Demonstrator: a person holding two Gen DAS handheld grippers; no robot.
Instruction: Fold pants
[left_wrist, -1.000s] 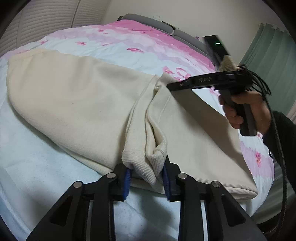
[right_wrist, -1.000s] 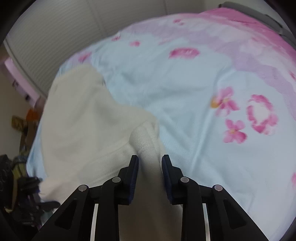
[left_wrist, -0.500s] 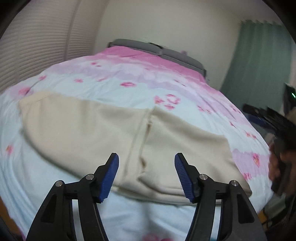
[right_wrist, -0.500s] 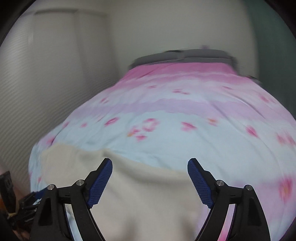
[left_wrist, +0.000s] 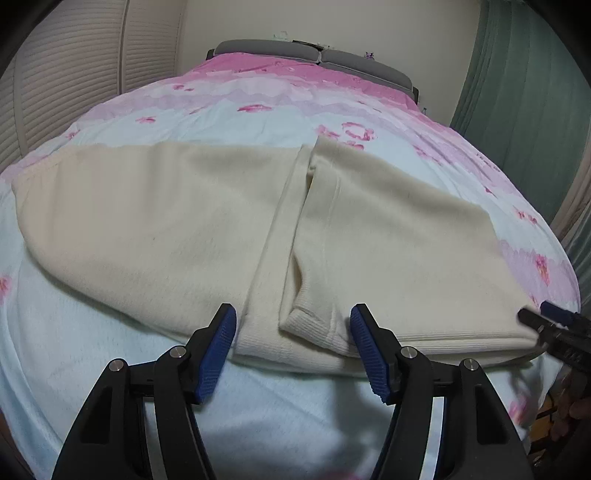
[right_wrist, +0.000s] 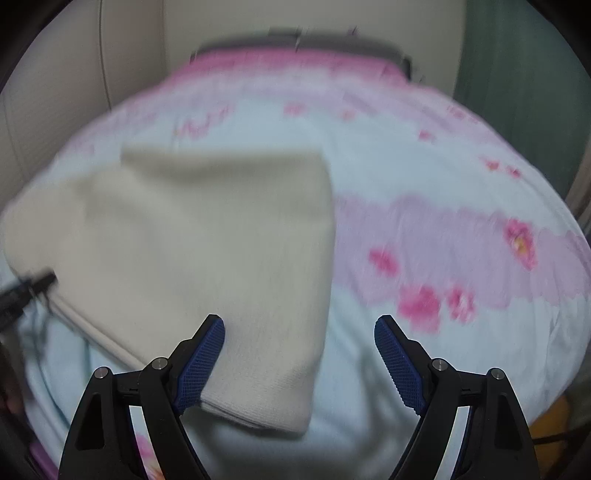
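The cream pants (left_wrist: 177, 221) lie folded across the bed, with one layer laid over the other. Their ribbed hems (left_wrist: 314, 325) rest at the near edge. My left gripper (left_wrist: 291, 332) hovers just in front of those hems, open, with the pads clear of the cloth. The right gripper (left_wrist: 550, 321) shows at the right edge of this view, by the pants' right end. In the blurred right wrist view, my right gripper (right_wrist: 299, 328) stands wide open over the near right corner of the pants (right_wrist: 207, 236), holding nothing. The left gripper (right_wrist: 33, 284) shows at the left edge there.
The bed carries a pale blue and pink floral cover (left_wrist: 258, 122) with a grey headboard (left_wrist: 314, 55) at the far end. Louvred doors (left_wrist: 74, 74) stand to the left and a green curtain (left_wrist: 524, 92) to the right. The bed's edge drops off at the near right.
Both grippers have let go of the ribbed hems and opened. The hems now lie flat on the pants. The right gripper has swung away to the pants' right end.
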